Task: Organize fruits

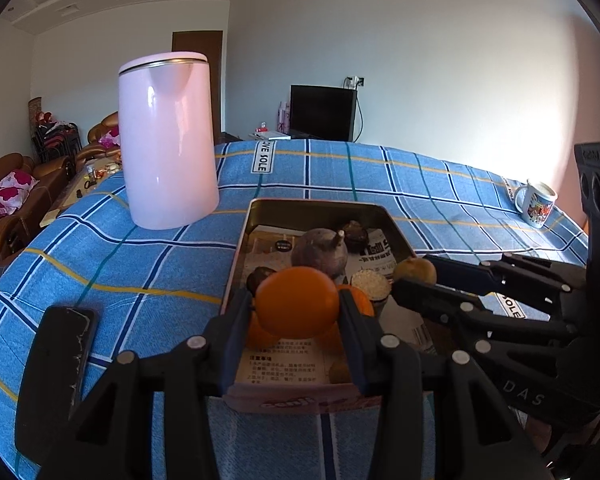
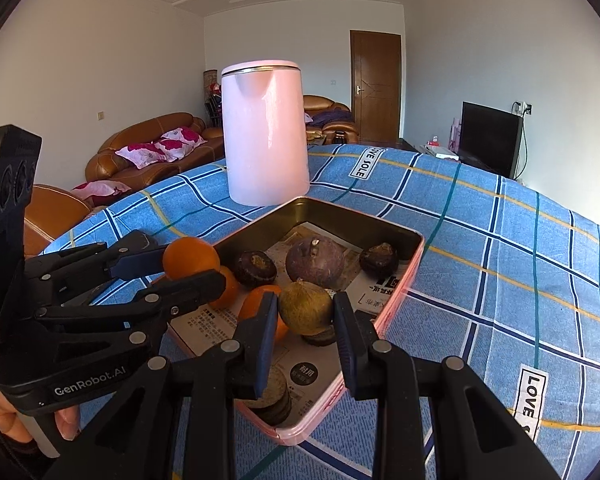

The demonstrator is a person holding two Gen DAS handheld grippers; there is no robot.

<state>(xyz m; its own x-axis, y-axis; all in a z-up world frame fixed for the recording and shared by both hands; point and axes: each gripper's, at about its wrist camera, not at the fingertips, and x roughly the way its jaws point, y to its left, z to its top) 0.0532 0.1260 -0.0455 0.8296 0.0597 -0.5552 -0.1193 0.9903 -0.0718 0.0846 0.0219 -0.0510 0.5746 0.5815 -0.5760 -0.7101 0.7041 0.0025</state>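
A shallow metal tray (image 1: 260, 210) (image 2: 418, 248) lined with printed paper lies on the blue plaid tablecloth. It holds a large purple fruit (image 1: 319, 252) (image 2: 315, 261), small dark brown fruits (image 2: 255, 267) and oranges (image 2: 225, 288). My left gripper (image 1: 296, 312) (image 2: 180, 268) is shut on an orange (image 1: 298, 302) (image 2: 191, 258), held above the tray's near end. My right gripper (image 2: 305, 312) (image 1: 412, 276) is shut on a small yellow-green fruit (image 2: 306, 307) (image 1: 415, 270), held above the tray's right side.
A tall pink kettle (image 1: 166, 140) (image 2: 265, 132) stands on the cloth behind the tray. A dark phone (image 1: 58, 364) lies at the left. A printed mug (image 1: 538, 202) stands far right. Sofas, a door and a TV lie beyond the table edge.
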